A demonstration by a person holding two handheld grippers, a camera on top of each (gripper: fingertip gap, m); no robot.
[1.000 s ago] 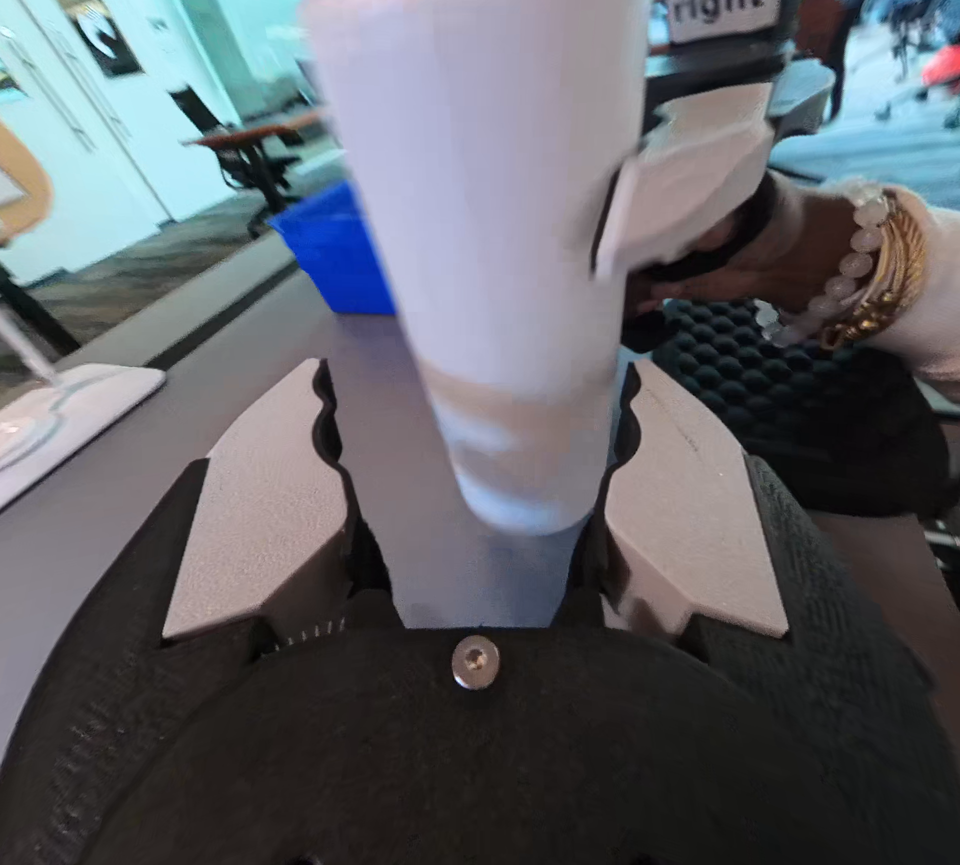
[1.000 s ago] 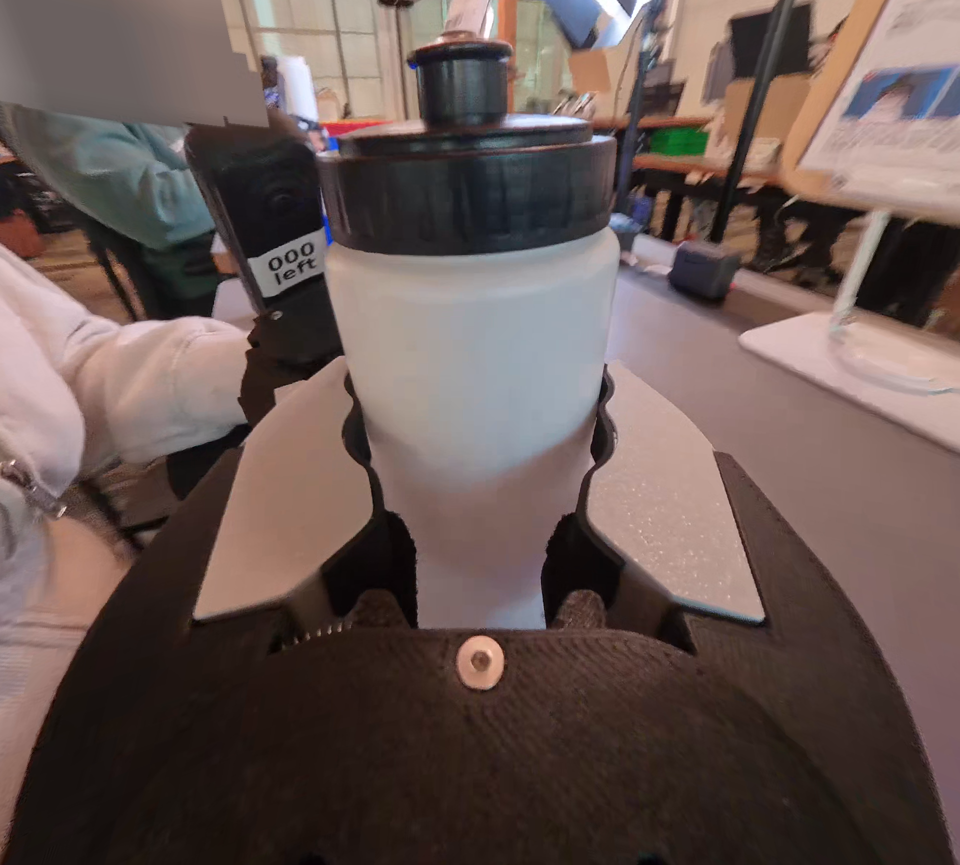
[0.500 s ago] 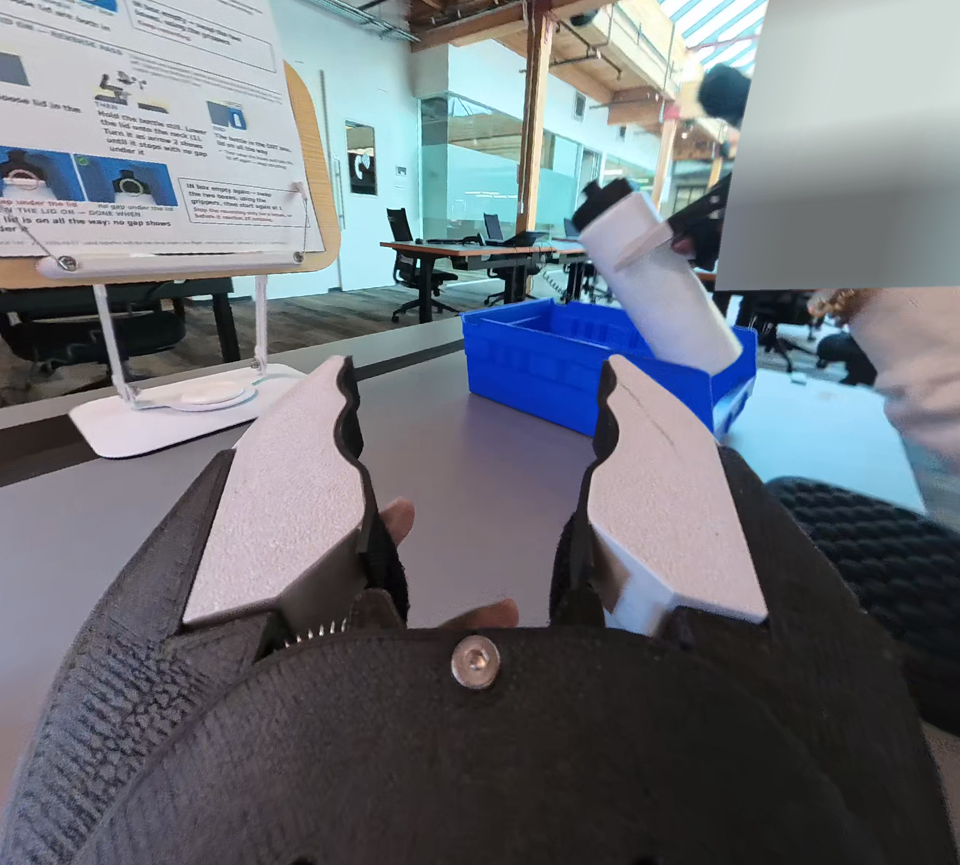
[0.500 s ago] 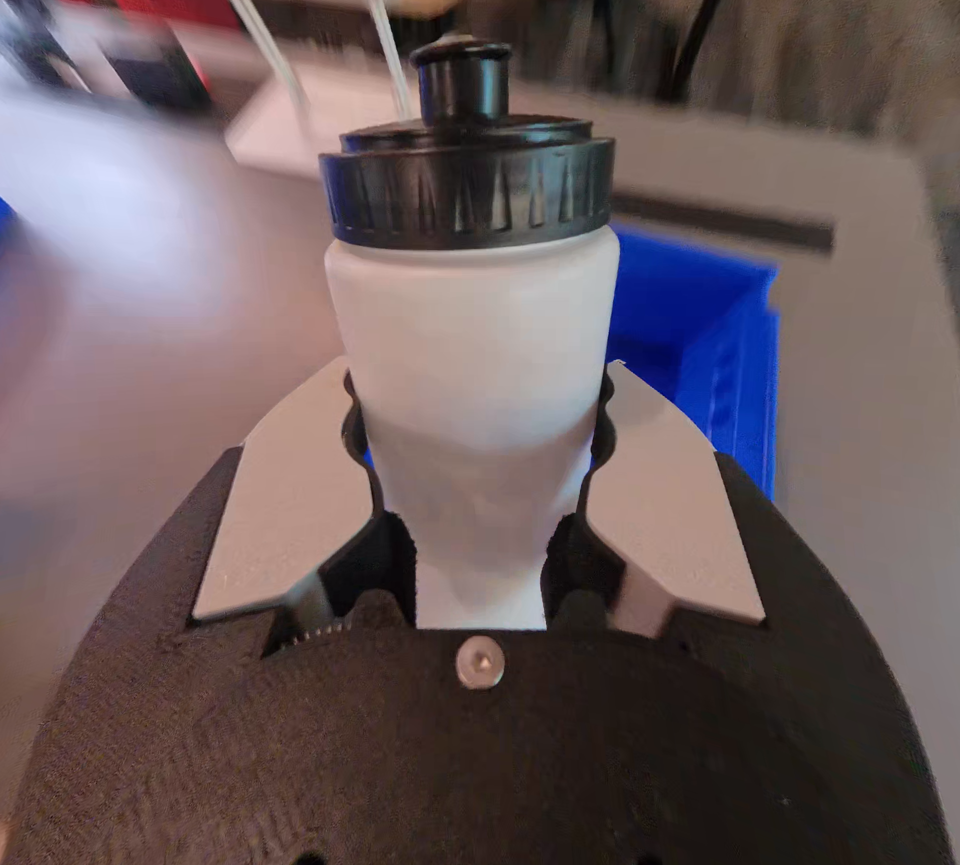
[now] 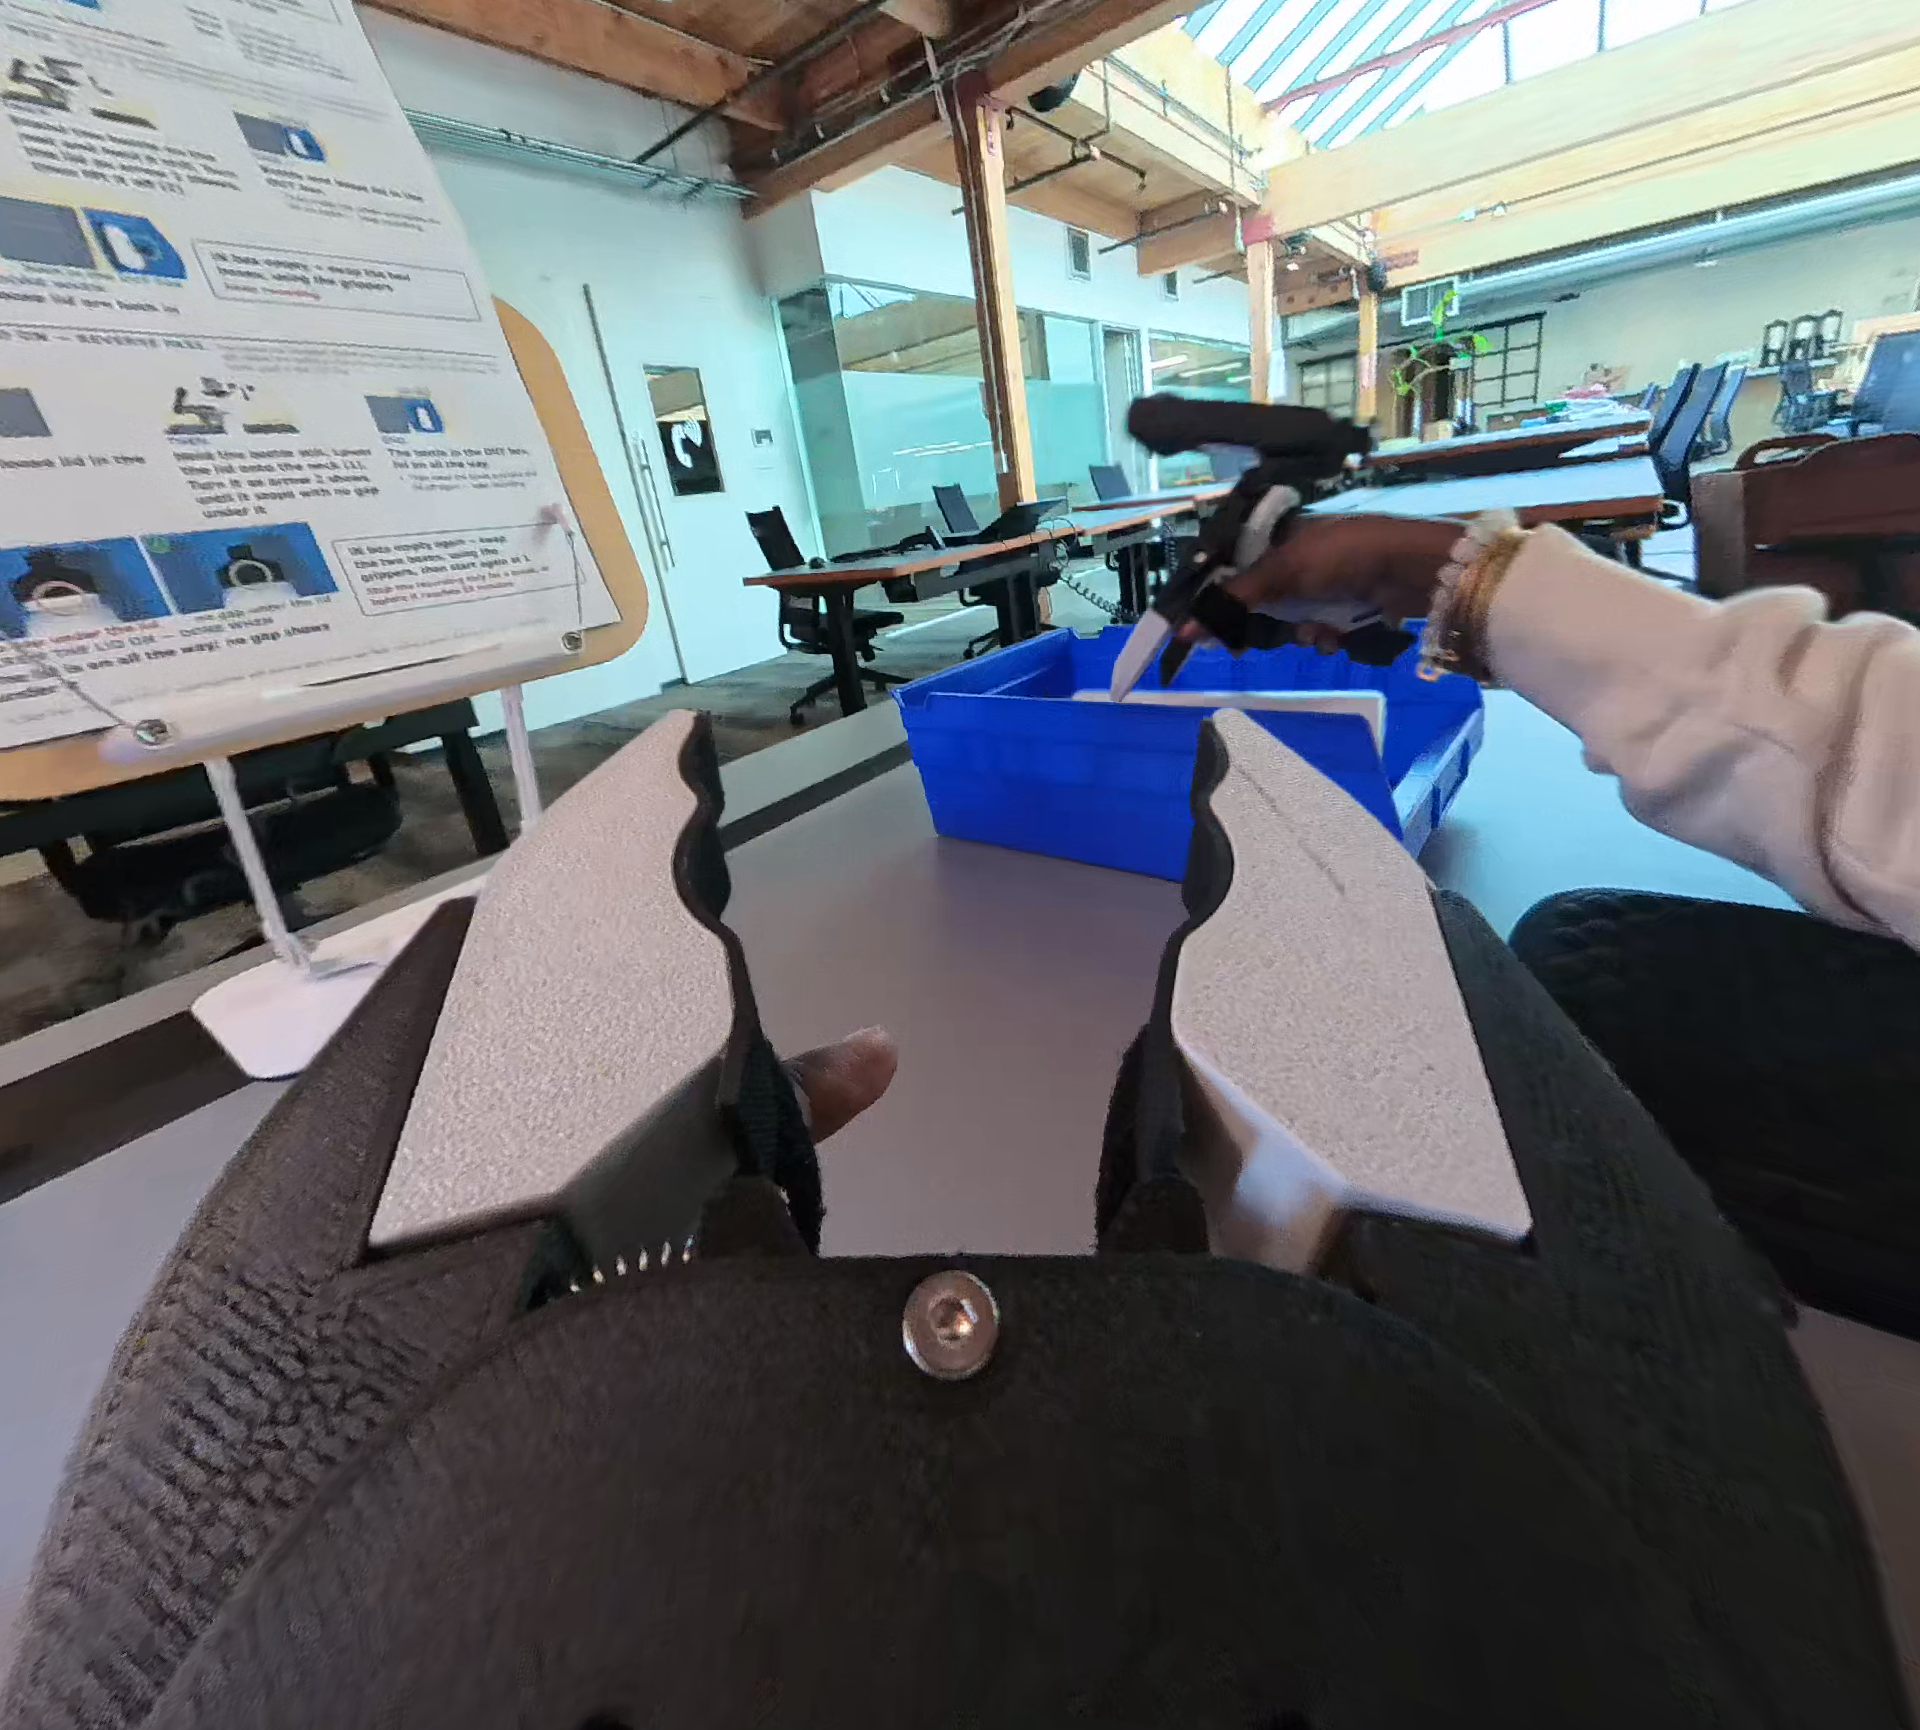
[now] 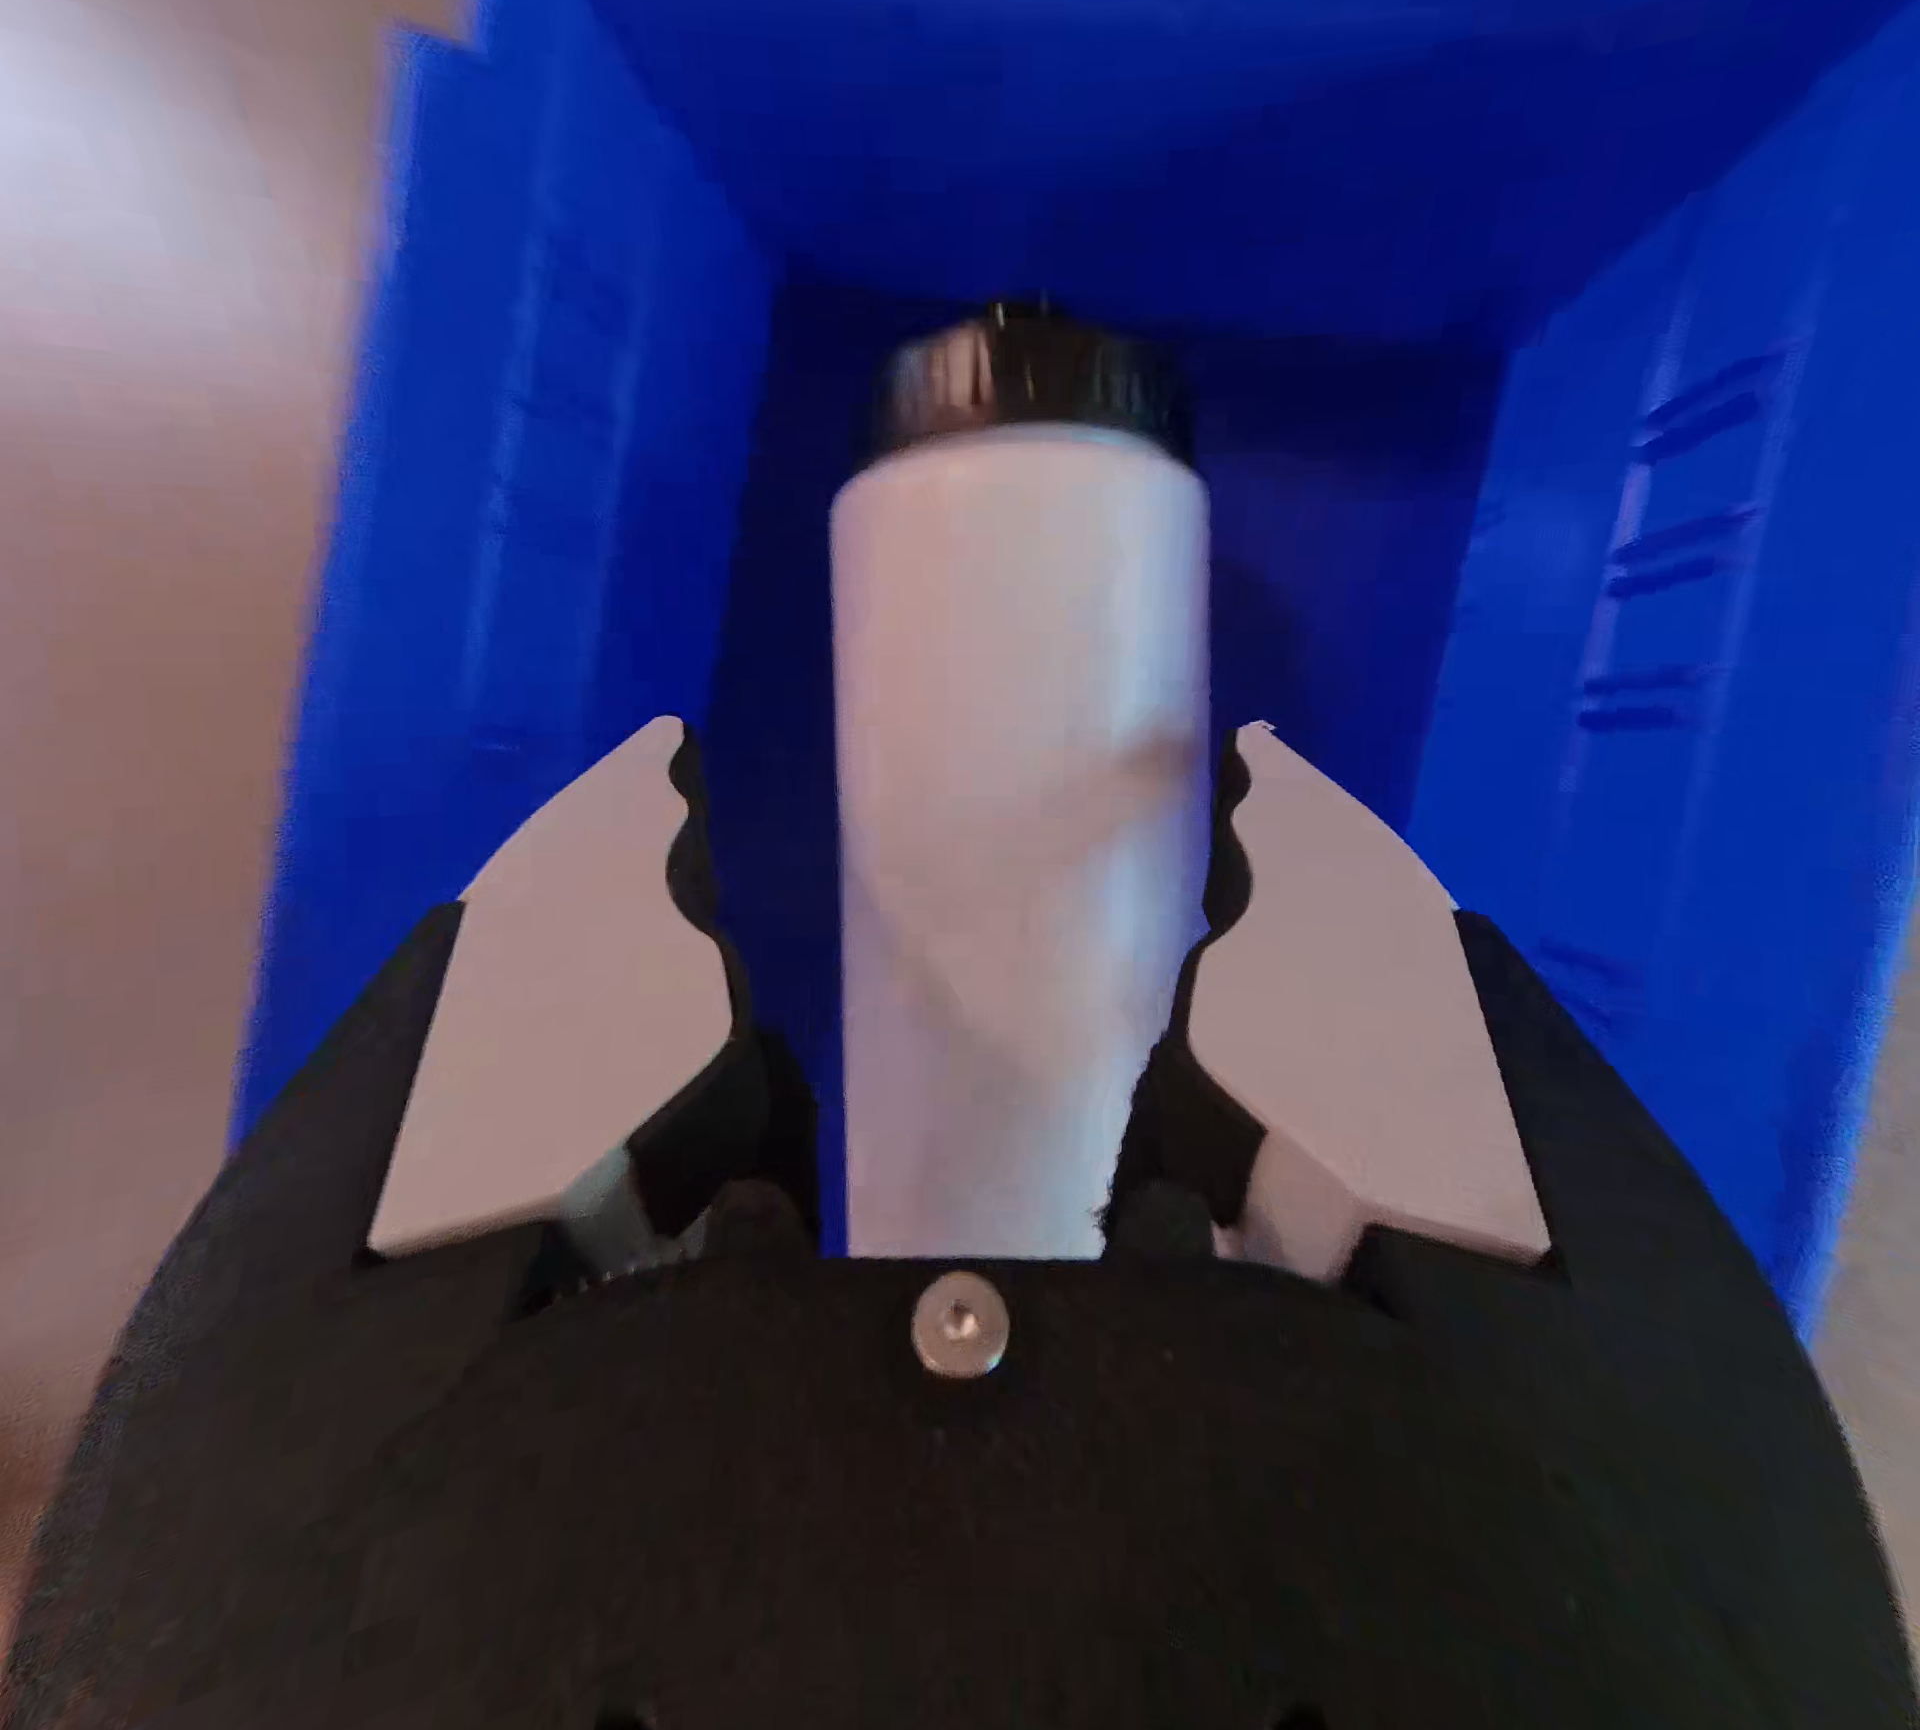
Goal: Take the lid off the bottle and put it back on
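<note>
A white bottle (image 6: 1018, 641) with its black lid (image 6: 1023, 387) on lies inside a blue bin (image 6: 582, 537), lid end away from me. My right gripper (image 6: 961, 730) is open above the bottle's lower end, with a gap on each side. In the left wrist view the bottle (image 5: 1247, 701) shows as a white strip over the bin's (image 5: 1039, 787) front wall, with the right gripper (image 5: 1143, 672) pointing down into the bin. My left gripper (image 5: 956, 724) is open and empty above the grey table (image 5: 966, 953), short of the bin.
An instruction board (image 5: 239, 330) on a white stand (image 5: 281, 1005) is at the left. A person's sleeved arm (image 5: 1662, 693) reaches over the bin from the right. A black mesh seat (image 5: 1714, 1057) is at the right edge. A fingertip (image 5: 842, 1078) shows under my left gripper. The tips of one gripper are about 40 centimeters away from the tips of the other.
My right gripper carried the bottle from upright over the table down into the blue bin and opened off it. My left gripper drew back from the bottle and stays open.
</note>
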